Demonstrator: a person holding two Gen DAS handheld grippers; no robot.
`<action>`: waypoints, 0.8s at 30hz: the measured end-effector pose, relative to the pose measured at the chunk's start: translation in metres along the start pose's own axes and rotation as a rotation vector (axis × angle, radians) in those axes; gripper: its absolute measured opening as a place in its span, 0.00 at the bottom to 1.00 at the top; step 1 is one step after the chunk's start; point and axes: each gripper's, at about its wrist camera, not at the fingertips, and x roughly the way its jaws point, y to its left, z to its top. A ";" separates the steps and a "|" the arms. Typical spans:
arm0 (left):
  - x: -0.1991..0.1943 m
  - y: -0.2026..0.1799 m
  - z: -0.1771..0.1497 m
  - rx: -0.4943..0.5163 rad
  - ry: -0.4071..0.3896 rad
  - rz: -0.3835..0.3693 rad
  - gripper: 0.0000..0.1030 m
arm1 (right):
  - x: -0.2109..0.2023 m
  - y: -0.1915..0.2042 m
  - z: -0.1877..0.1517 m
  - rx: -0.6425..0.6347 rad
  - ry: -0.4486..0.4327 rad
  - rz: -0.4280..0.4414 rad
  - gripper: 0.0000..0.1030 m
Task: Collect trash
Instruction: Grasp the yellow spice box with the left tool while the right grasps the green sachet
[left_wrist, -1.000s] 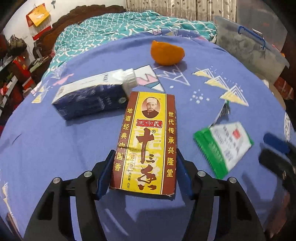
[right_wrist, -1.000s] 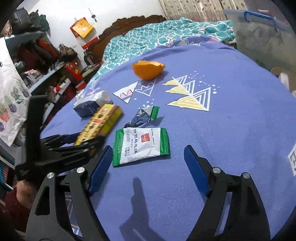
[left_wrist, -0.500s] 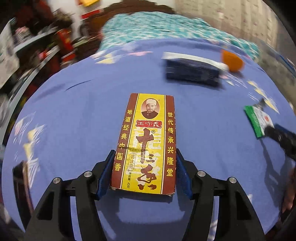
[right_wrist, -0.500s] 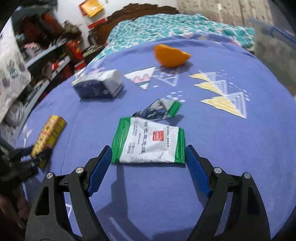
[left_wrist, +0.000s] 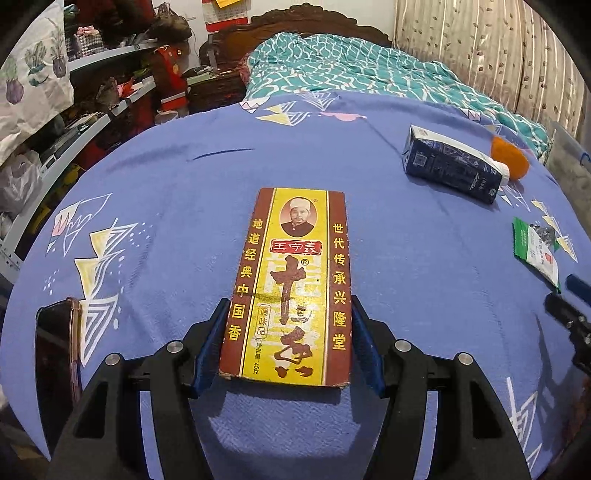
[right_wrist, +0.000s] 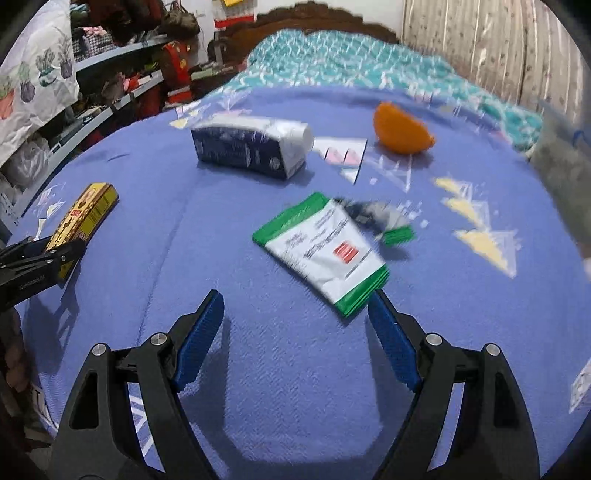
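Left gripper (left_wrist: 288, 349) pinching the yellow spice box (left_wrist: 291, 284); right gripper (right_wrist: 295, 332) spread wide, green-edged packet (right_wrist: 325, 251) apparently just touching one fingertip.

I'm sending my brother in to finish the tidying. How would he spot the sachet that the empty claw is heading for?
On the bed's blue cloth, look in front of the open right claw, nearer than the dark blue carton and the orange peel. The flat white sachet lies there, partly over a crumpled dark wrapper. Its green edges and small red square mark it out.
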 end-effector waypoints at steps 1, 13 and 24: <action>0.001 0.002 0.000 -0.011 -0.003 -0.011 0.56 | -0.006 0.000 0.001 -0.007 -0.023 -0.017 0.78; 0.002 0.004 0.000 -0.005 -0.021 -0.016 0.56 | 0.015 -0.008 0.036 -0.140 -0.013 -0.033 0.96; 0.002 0.003 0.000 -0.007 -0.021 -0.011 0.56 | 0.048 -0.023 0.036 -0.110 0.089 0.024 0.96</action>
